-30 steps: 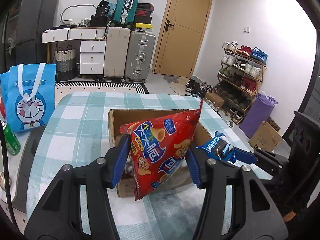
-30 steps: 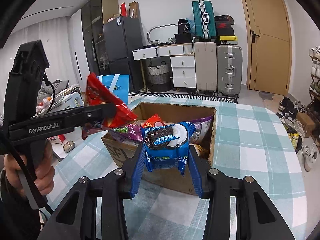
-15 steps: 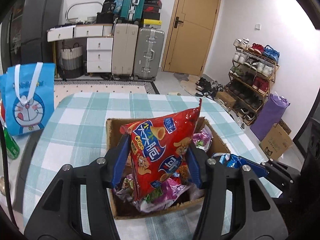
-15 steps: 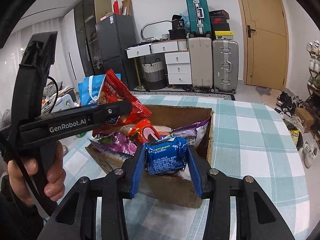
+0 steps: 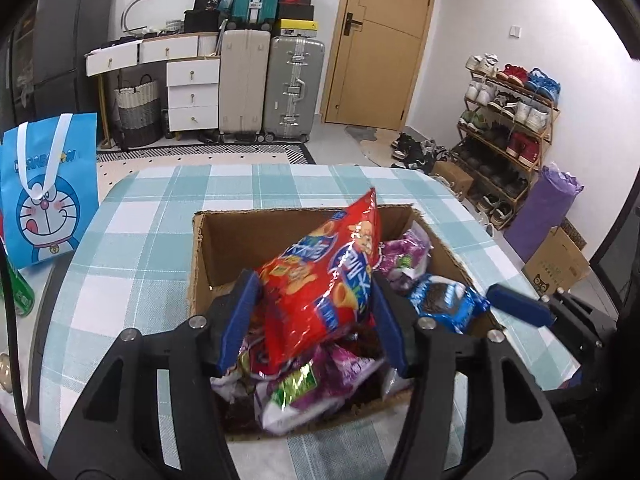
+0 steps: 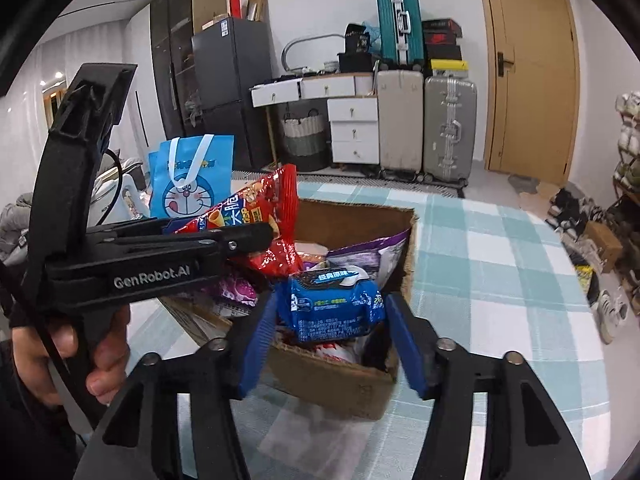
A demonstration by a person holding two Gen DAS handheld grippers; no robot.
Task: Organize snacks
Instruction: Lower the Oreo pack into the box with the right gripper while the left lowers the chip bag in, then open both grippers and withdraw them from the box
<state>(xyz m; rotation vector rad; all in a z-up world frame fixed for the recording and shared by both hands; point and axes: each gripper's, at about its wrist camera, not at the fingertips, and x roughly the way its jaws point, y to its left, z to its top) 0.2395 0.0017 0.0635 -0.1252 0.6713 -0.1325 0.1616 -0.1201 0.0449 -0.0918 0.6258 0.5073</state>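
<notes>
- A lived-in room: suitcases [image 5: 272, 84] stand against the far wall beside a white drawer unit [image 5: 192, 94], next to a wooden door [image 5: 380, 44], and a shoe rack [image 5: 508, 120] lines the right wall.
- The bench [image 5: 140, 232] wears a teal and white checked cloth; a blue cartoon-cat bag [image 5: 48, 192] stands off its left edge.
- An open cardboard box [image 5: 240, 236] sits on the bench, holding purple snack packets [image 5: 316, 380] in a loose heap.
- The left gripper [image 5: 312, 320] has its jaws clenched on a red chip bag [image 5: 324, 284], which stands tilted over the box's inside, its lower end among the purple packets.
- The right gripper [image 6: 328, 340] is over the box's near corner; its jaws stand spread, a blue cookie pack [image 6: 332, 308] between them. Whether the pads touch the pack I cannot tell; it appears to rest on the snacks in the box.
- In the left wrist view the cookie pack [image 5: 448, 300] lies at the box's right wall, just beside the chip bag.
</notes>
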